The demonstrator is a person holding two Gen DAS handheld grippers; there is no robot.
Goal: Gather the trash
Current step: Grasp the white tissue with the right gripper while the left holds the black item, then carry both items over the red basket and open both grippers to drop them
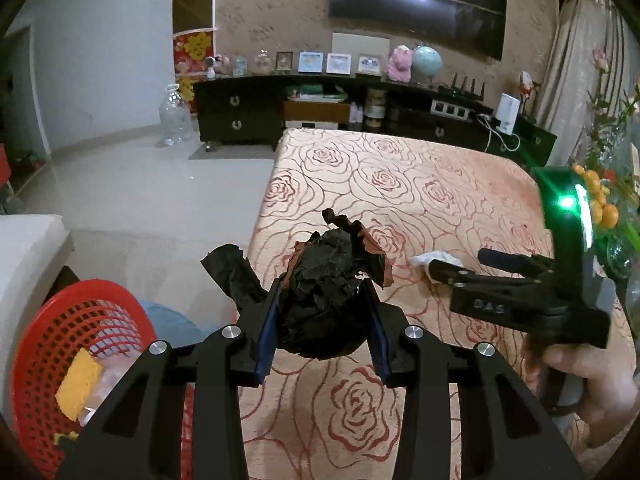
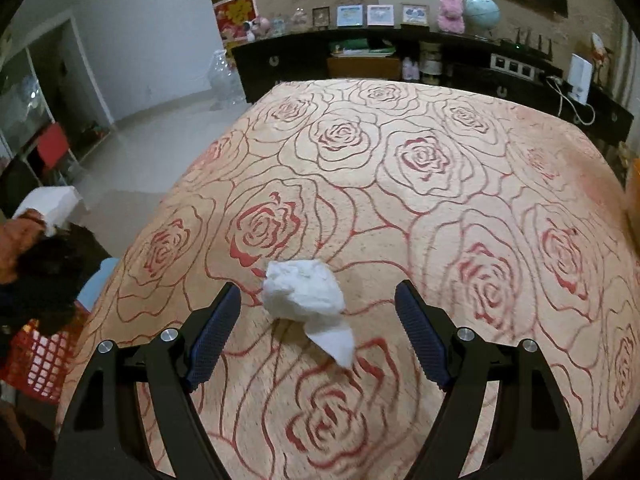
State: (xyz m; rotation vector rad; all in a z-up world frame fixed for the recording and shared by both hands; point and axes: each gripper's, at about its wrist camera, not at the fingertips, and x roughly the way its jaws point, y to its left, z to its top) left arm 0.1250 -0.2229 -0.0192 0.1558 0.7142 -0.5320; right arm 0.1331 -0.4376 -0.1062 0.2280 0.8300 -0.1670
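The left gripper (image 1: 324, 312) has its blue-padded fingers (image 1: 267, 332) clamped on a crumpled wad of black paper with reddish-brown torn edges (image 1: 324, 280), held clear above the near left part of the worktop covered in a peach cloth with a red rose pattern (image 1: 400, 184). Below and to the left of that wad, off the worktop's edge, stands a red plastic mesh basket (image 1: 44, 344) (a yellow scrap (image 1: 78, 384) lies inside it, along with something pale that is hard to make out).

The right gripper (image 2: 318, 320) points down at the cloth with its fingers well apart and nothing pressed between them. A crumpled white tissue (image 2: 308, 300) lies on the cloth between the two fingertips, closer to the left one, touching neither pad as far as the right wrist view shows. In the left wrist view a hand (image 1: 592, 384) grips the handle of this gripper, whose green light glows.
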